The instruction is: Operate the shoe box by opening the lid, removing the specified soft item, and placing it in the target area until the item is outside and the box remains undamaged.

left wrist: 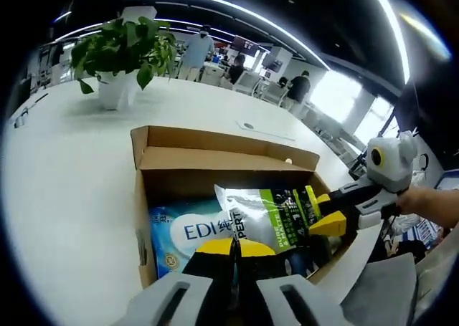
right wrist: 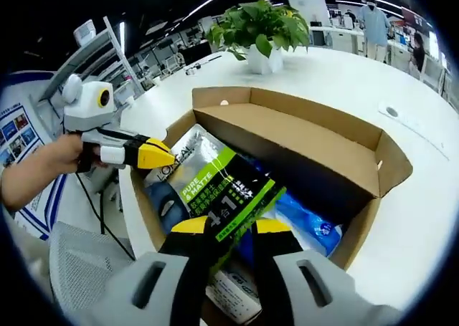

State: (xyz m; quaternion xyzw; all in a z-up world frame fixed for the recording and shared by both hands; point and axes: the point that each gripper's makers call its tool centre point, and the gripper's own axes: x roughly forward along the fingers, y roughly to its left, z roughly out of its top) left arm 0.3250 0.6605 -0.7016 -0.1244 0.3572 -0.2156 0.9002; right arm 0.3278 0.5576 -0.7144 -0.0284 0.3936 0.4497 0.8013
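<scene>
Removal step. The shoe box (right wrist: 301, 136) stands open on the white bench (left wrist: 72, 168). The right tongs (right wrist: 231, 229) pinch the silver-green pouch (right wrist: 215, 186) inside; the left tongs (left wrist: 233, 248) sit closed, empty. Next: lift the pouch clear of the walls.

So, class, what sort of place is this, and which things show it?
Probably an open-plan office: a long white table carrying a potted green plant, people at desks beyond, and ceiling strip lights.
</scene>
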